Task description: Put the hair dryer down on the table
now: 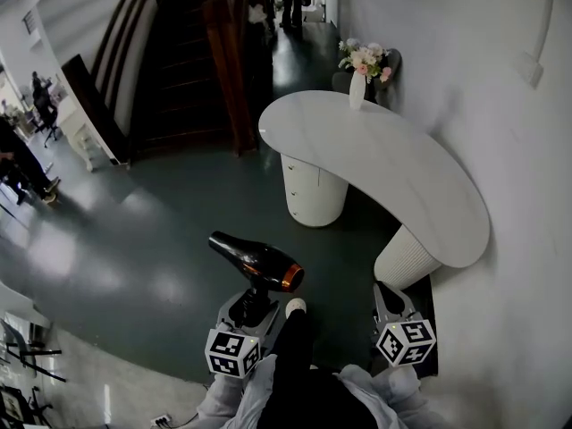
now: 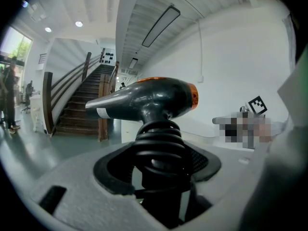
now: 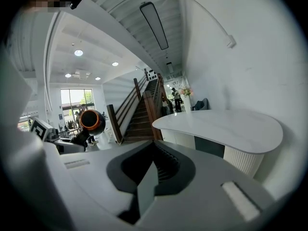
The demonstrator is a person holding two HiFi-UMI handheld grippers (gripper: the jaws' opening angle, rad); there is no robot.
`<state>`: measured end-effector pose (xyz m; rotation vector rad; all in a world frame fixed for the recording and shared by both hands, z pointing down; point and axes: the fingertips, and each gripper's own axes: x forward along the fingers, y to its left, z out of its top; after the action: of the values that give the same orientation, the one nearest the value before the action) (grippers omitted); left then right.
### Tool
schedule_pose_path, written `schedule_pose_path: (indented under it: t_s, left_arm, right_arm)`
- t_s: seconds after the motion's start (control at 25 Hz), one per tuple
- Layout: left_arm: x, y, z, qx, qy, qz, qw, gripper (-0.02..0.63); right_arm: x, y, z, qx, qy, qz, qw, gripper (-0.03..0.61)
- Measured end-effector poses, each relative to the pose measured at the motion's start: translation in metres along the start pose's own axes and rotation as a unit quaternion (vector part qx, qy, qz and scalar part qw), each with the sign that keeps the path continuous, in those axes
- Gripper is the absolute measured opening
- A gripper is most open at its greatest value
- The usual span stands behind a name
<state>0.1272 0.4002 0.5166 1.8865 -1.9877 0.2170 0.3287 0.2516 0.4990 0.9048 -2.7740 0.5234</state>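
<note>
Hair dryer (image 1: 257, 262) stands upright, handle (image 2: 159, 150) clamped in the left gripper (image 1: 253, 309) for carrying to the table (image 1: 402, 181); the right gripper (image 1: 391, 300) is closed, empty, kept aside.

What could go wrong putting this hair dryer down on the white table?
The left hand-held gripper grips the hair dryer only by its handle, with the body on top, so it may swivel. Set near the curved edge of the table, it might roll off. At the far end, the flower vase could get knocked.
</note>
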Motion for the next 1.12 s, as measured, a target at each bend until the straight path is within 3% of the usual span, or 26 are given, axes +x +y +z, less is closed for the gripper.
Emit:
schedule_pose_path:
  t_s: [0.36,0.76,1.12]
  left_arm:
    - [0.099,0.055,0.058,-0.002,-0.002,-0.013,0.9999,0.285]
    - [0.203,0.148,0.127,0.029,-0.002,-0.015,0.9995,0.285]
    - [0.233,0.188,0.128,0.006,0.015,-0.017,0.9997,0.285]
  right_arm:
    - [0.091,-0.035,0.059,-0.007,-0.011,-0.003,1.0,0.008]
    - [0.234,-0.064,0.121,-0.024,-0.02,-0.002,1.0,0.008]
    - [0.3,-0.061,0.121,-0.002,-0.002,0.007,1.0,0.009]
